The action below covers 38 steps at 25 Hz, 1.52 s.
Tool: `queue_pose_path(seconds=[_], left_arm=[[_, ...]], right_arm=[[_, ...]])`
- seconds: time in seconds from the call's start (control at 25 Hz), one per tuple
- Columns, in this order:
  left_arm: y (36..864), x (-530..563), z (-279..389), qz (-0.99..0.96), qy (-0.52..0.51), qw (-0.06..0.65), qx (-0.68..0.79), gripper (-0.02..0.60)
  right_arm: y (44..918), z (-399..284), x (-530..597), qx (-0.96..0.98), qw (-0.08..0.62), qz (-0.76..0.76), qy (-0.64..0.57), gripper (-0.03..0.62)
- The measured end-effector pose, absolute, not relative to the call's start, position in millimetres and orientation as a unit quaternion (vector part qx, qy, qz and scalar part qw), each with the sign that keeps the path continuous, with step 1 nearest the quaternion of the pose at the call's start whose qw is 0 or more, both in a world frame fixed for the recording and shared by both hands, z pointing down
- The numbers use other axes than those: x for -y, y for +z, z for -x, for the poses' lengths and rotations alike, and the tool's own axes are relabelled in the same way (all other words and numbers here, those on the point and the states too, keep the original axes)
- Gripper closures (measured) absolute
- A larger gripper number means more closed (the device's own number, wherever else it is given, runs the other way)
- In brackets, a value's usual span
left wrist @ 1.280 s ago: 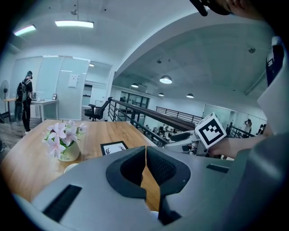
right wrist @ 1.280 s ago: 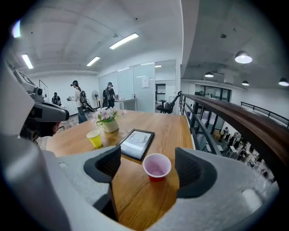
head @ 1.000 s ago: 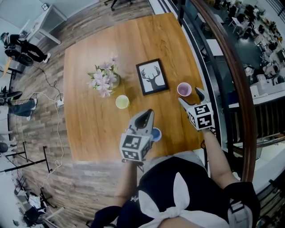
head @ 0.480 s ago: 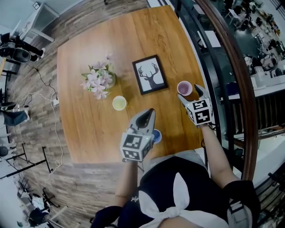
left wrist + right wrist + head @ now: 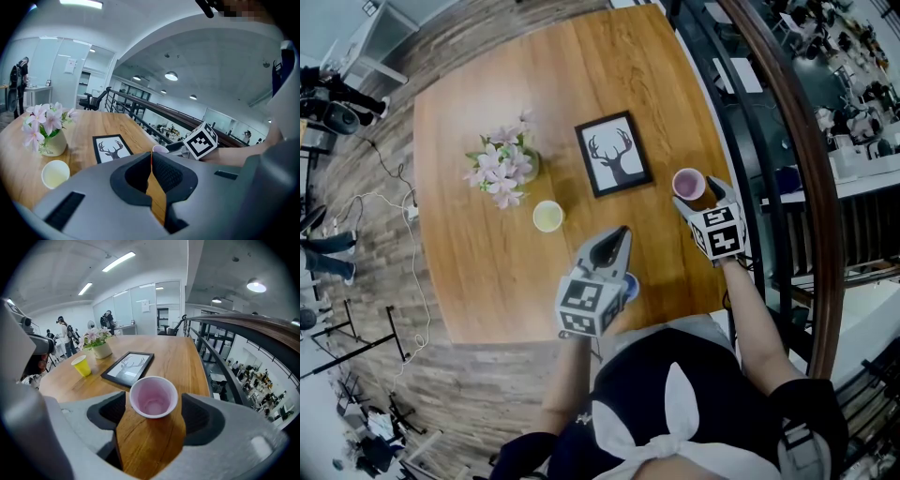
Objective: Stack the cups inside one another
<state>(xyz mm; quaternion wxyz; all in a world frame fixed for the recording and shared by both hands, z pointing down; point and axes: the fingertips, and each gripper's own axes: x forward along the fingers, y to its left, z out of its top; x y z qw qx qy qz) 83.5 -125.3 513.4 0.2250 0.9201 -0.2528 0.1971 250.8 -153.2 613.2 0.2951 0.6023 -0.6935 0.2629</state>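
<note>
Moved since the previous second: right gripper (image 5: 697, 195), now advanced along the table edge so that the pink cup (image 5: 688, 184) stands between its jaws; the head view has also drifted slightly, the table sitting a little further left.

Right gripper: held low on an outstretched forearm, marker cube toward the person, jaws spread wide. Pink cup upright, empty, mouth up, between the two pads near their tips; a narrow strip of wood shows on each side, so no grip on it.

Left gripper (image 5: 617, 240): held close to the body, above the near table edge, pointing toward the table's middle. Jaws pressed together, nothing between them.

Blue cup (image 5: 629, 286): on the table beside the left gripper, largely hidden beneath it.

Yellow cup (image 5: 547, 216): upright, alone, near the table's middle, just in front of the flower vase (image 5: 499, 172).

Framed deer picture (image 5: 613, 155): lying flat, between the vase and the pink cup.

Table (image 5: 478, 281): light wood, square.

Room: dark plank floor (image 5: 384, 309) with cables trailing on the left; curved wooden handrail (image 5: 797, 150) over a dark railing on the right, a lower level visible beyond it; white ceiling with round lamps and strip lights; people standing far off by glass partitions.
</note>
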Motion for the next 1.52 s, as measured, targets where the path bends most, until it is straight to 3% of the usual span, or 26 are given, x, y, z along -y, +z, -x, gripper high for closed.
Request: queue_pose_path(seconds=[0.08, 1.52], left_arm=[[512.9, 125.9, -82.9, -0.919, 0.197, 0.228, 0.254, 0.557], [495.6, 104.2, -60.2, -0.916, 0.184, 0.221, 0.279, 0.557]], right_arm=[[612.3, -251.0, 153.1, 0.693, 0.302, -0.601, 0.258, 0.278], [570.2, -243.8, 140.0, 0.709, 0.29, -0.604, 0.221, 0.279]])
